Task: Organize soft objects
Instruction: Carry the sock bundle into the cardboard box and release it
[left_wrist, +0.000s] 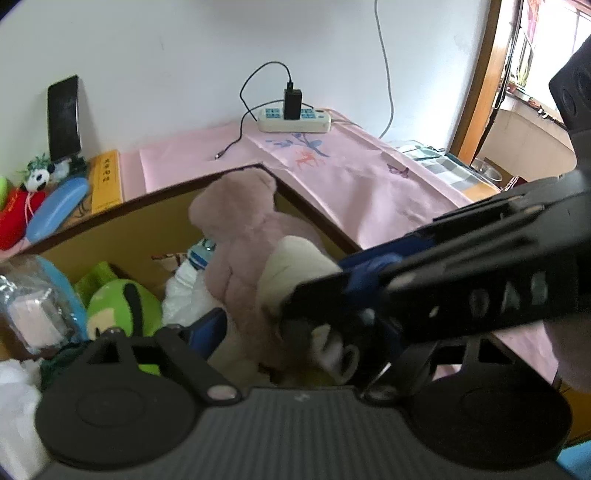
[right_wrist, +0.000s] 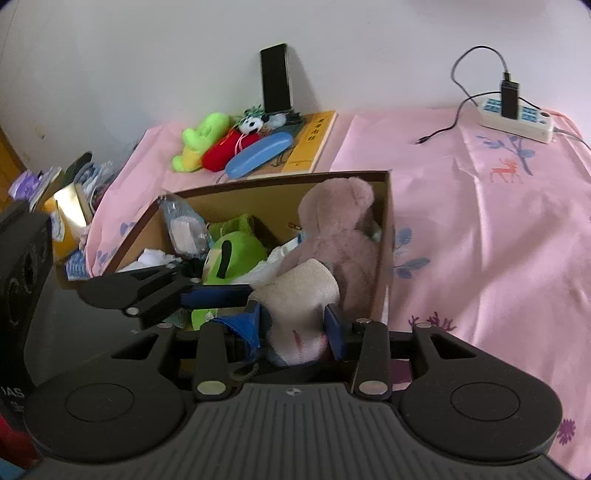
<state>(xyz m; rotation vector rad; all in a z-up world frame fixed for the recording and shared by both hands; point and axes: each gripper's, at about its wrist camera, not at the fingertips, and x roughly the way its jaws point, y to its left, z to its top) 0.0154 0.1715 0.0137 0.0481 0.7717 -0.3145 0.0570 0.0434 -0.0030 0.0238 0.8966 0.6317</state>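
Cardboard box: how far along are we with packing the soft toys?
Done: the pink teddy bear and green plush sit in the cardboard box. In hand: the right gripper holds a cream plush at the box's near edge. Left: the green-yellow plush, red plush and panda on the cloth.

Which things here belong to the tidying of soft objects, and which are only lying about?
Belonging to the job:
brown cardboard box
pink plush bear
cream soft toy
green plush toy

Lying about:
white power strip
black phone
blue glasses case
yellow book
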